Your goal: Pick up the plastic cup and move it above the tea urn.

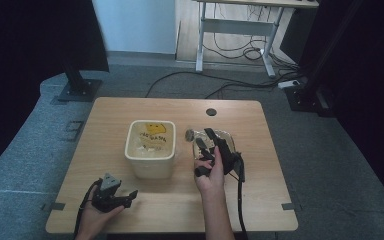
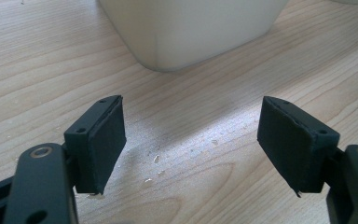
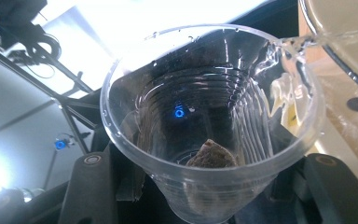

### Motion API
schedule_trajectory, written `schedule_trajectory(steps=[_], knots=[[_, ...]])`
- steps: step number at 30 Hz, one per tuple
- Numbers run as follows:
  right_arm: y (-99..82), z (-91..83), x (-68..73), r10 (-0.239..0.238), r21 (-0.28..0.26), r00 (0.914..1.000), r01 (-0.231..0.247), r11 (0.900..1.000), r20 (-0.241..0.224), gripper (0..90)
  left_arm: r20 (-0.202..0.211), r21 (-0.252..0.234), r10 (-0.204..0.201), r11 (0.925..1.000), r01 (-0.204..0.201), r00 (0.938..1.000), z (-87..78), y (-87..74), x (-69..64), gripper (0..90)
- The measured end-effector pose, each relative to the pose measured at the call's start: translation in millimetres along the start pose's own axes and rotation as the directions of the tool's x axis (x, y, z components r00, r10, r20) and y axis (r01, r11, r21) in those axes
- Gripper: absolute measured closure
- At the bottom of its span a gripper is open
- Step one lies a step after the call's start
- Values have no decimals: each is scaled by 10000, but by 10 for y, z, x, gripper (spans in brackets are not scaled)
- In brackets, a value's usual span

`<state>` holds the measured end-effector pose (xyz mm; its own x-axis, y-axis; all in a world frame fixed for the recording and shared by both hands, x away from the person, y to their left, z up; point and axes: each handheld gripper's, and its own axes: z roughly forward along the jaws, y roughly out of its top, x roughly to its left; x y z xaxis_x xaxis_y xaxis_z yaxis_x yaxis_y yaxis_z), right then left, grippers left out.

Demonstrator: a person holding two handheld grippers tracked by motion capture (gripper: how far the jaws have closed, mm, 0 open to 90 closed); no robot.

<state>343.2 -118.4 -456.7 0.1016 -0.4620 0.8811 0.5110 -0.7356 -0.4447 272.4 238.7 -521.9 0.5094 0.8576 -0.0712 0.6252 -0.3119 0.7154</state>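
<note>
The right gripper [image 1: 215, 142] is clamping a clear plastic cup [image 3: 209, 116], its two black jaws pressing the cup's ribbed sides from either hand — the right gripper view looks straight along them and into the cup's open mouth. Inside the cup, near the bottom, a small brown lump [image 3: 213, 154] is lying against the wall, and droplets are clinging to the rim. In the high view the person's right hand [image 1: 211, 175] is reaching forward over the right half of the wooden table [image 1: 260, 195], holding the gripper and the cup tilted, just to the right of a cream plastic tub [image 1: 150, 148]. A curved clear edge [image 3: 335, 28] is crossing the upper right corner of the right gripper view, touching or nearly touching the cup's rim; what it belongs to cannot be told.

The left gripper [image 1: 130, 196] is resting low near the table's front left, held in the left hand [image 1: 97, 215], its jaws standing wide apart with nothing between them — bare wood and a few pale crumbs [image 2: 156, 159] are showing between the pads [image 2: 105, 144]. It is pointing at the tub's near corner, well short of touching it. The tub is standing upright at the table's middle, with a yellow print [image 1: 153, 129] on its inner far wall.
</note>
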Motion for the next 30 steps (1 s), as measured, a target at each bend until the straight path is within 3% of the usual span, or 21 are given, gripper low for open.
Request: schedule_trajectory(steps=[4,5,6,8,9,14,16,17,21,22,24,25,29,30], knots=[[6,-10,-12,545,-48,9980,-547,9985,-320,441,-8,29,4,10000,-4,10000,8,-3,-8,235],[-1,-25,-14,1059,-19,9927,-1062,9943,-584,440,-5,48,16,10000,-16,10000,10,-4,-10,234],[-1,-25,-14,1059,-19,9927,-1062,9943,-584,440,-5,48,16,10000,-16,10000,10,-4,-10,235],[0,-40,-23,1648,-66,9810,-1663,9860,-1022,436,19,33,-12,10000,12,10000,8,-7,-14,235],[6,-41,-22,1704,-107,9794,-1726,9849,-1079,435,19,33,-12,10000,12,10000,8,-7,-14,235],[-16,-52,-23,1487,-50,9849,-1497,9887,-889,424,31,51,-23,10000,22,10000,12,-8,-6,235],[-11,-53,-30,1605,-97,9828,-1620,9867,-917,424,35,40,-7,10000,7,10000,8,-7,-8,235],[-22,-61,-7,1363,-36,9866,-1371,9905,-899,421,29,15,-18,10000,18,10000,4,-5,-6,235],[-28,-73,22,1584,76,9818,-1585,9873,-1049,416,10,59,6,10000,-7,10000,18,-8,-12,235],[-22,-64,54,1152,-38,9879,-1162,9932,-1038,412,24,113,26,9999,-26,10000,25,-7,-16,235],[-36,-79,32,1858,225,9760,-1845,9826,-1137,424,48,124,76,9999,-77,10000,23,-6,-18,235],[-47,-79,62,1226,218,9860,-1209,9924,-1127,419,69,121,100,9999,-100,9999,21,-6,-19,235],[-34,-83,49,1460,325,9851,-1436,9891,-908,425,47,69,41,10000,-42,10000,17,-7,-16,234],[-43,-89,73,1211,275,9888,-1191,9925,-873,420,38,60,21,10000,-21,10000,14,-6,-11,235]])
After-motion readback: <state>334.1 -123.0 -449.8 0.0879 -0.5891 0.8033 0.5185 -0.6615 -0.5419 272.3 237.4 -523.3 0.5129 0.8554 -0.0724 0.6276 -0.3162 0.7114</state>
